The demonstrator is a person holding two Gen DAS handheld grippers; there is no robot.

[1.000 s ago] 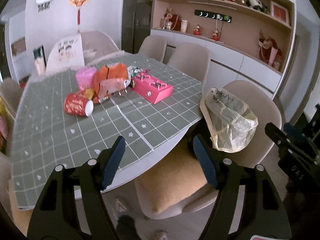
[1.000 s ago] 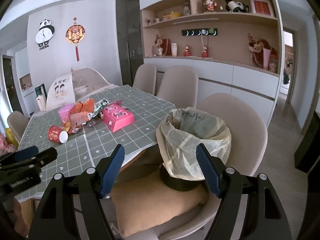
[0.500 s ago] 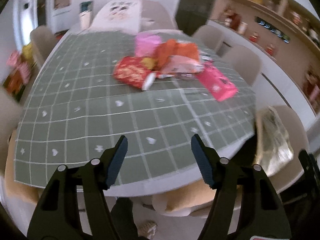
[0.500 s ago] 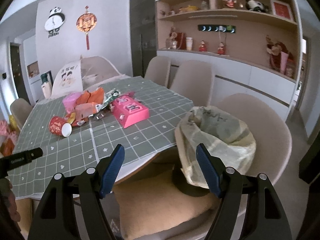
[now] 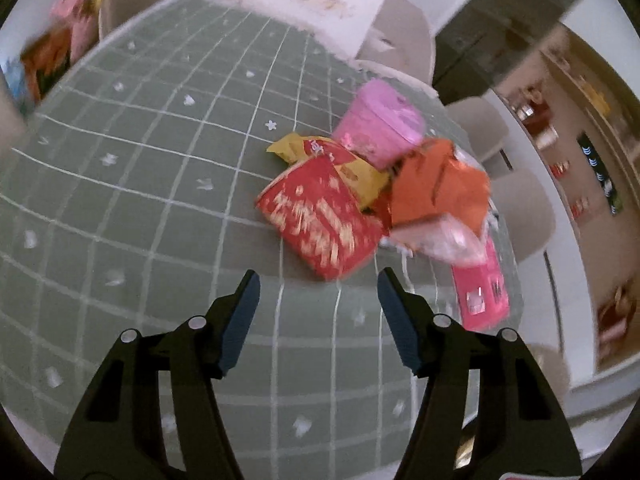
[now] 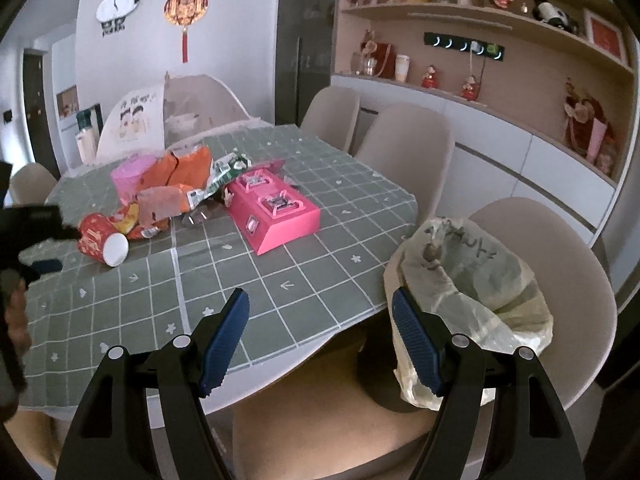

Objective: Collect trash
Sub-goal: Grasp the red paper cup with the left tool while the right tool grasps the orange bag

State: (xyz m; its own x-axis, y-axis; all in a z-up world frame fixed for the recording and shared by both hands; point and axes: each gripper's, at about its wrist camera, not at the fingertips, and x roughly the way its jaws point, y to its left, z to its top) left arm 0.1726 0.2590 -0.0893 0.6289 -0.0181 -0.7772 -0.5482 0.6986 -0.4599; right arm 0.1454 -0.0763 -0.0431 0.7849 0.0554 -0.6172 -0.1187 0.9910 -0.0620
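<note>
The left claw (image 5: 318, 292) is spread wide and holds nothing, just short of a red paper cup (image 5: 322, 222) lying on its side on the bench (image 5: 140, 200). Behind the cup sit a crinkly orange wrapper (image 5: 436, 184) and a round pink cup (image 5: 380, 124). The right claw (image 6: 320, 308) is spread wide too, beside a thin, wrinkled plastic trash bag (image 6: 472, 280) on a smooth chair (image 6: 572, 264).

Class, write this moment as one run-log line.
left hand-held gripper: open, empty, pointed at tipped red paper cup | right hand-held gripper: open, empty, beside plastic-lined trash bin | trash: uncollected
</note>
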